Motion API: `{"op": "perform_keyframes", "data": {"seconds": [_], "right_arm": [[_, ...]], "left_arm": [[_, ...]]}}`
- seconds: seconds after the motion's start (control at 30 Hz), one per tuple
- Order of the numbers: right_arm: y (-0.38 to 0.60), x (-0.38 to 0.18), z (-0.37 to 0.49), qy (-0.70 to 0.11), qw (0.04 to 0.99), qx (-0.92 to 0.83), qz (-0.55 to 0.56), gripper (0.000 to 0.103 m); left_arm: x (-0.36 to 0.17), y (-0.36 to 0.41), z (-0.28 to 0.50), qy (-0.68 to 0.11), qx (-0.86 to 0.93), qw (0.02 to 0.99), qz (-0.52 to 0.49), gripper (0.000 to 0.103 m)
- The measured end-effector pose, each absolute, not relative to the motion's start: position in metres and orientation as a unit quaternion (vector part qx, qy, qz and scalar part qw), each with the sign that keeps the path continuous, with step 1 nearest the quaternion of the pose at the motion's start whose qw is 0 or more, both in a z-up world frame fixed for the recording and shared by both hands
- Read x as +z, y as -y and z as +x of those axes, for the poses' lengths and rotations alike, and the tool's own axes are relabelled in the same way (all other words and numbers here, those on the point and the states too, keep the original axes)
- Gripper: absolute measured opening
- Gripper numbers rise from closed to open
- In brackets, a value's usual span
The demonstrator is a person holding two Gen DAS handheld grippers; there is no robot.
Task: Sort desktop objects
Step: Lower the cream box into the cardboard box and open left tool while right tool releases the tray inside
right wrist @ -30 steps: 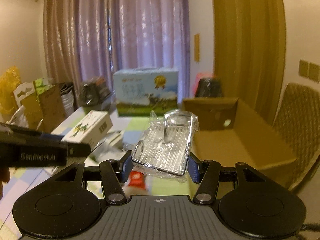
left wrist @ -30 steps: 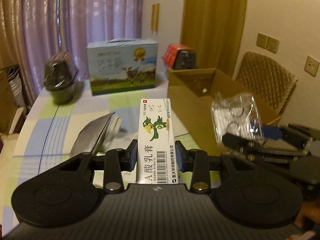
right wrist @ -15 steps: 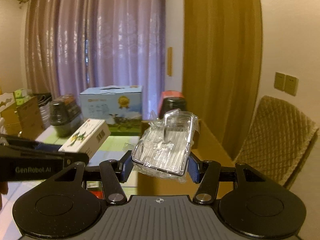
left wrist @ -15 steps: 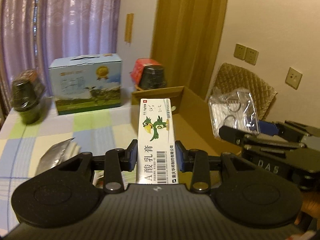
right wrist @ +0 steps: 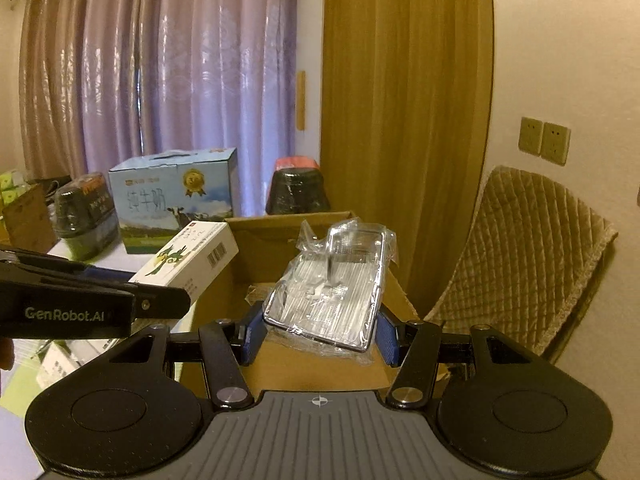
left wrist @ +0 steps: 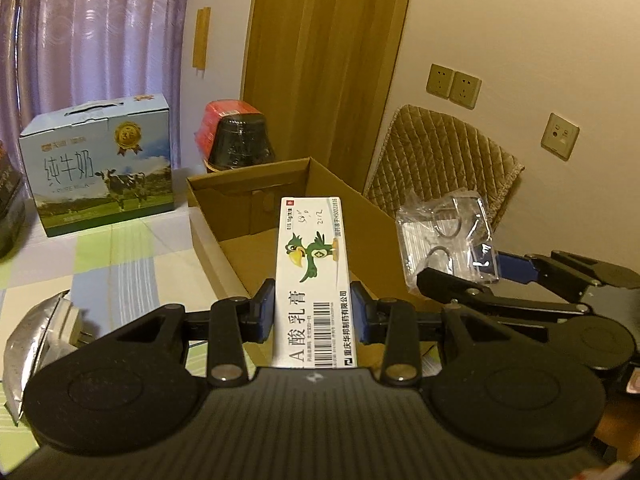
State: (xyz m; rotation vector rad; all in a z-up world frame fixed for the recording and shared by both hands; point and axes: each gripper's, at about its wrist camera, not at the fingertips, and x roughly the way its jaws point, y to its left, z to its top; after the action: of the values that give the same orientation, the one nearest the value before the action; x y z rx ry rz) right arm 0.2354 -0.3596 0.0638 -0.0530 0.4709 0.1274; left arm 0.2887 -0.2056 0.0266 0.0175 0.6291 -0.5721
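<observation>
Ointment box (left wrist: 314,280), white with a green cartoon bird and a barcode, sits lengthwise between the blue pads of the left gripper (left wrist: 313,312), which is clamped on its two long sides. It is held in the air in front of the open cardboard box (left wrist: 256,216), its far end pointing toward the box's inside. In the right wrist view the same ointment box (right wrist: 188,264) shows at the left, just beside the cardboard box's near corner. The right gripper (right wrist: 320,334) is closed on a shiny metal piece wrapped in clear plastic (right wrist: 332,288), tilted up and held above the cardboard box's opening (right wrist: 304,368). From the left wrist view that wrapped piece (left wrist: 444,236) hangs to the right of the ointment box, the two apart. On the checked tablecloth (left wrist: 120,260) stand a blue milk carton with a cow picture (left wrist: 98,164), a dark wrapped pot (left wrist: 242,144) behind the cardboard box, and a crumpled silver foil bag (left wrist: 36,340) at the near left. A quilted chair back (left wrist: 440,160) stands by the wall
</observation>
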Motion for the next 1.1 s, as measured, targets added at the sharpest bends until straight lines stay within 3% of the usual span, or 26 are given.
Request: {"op": "perform_keyframes", "data": {"seconds": [1.1], "right_arm": [[0.379,0.040,0.274,-0.260,0.964,0.052,-0.026,0.053]], "left_arm": [[-0.002,0.229,0.326,-0.341,-0.301,0.890,-0.019,0.033]]}}
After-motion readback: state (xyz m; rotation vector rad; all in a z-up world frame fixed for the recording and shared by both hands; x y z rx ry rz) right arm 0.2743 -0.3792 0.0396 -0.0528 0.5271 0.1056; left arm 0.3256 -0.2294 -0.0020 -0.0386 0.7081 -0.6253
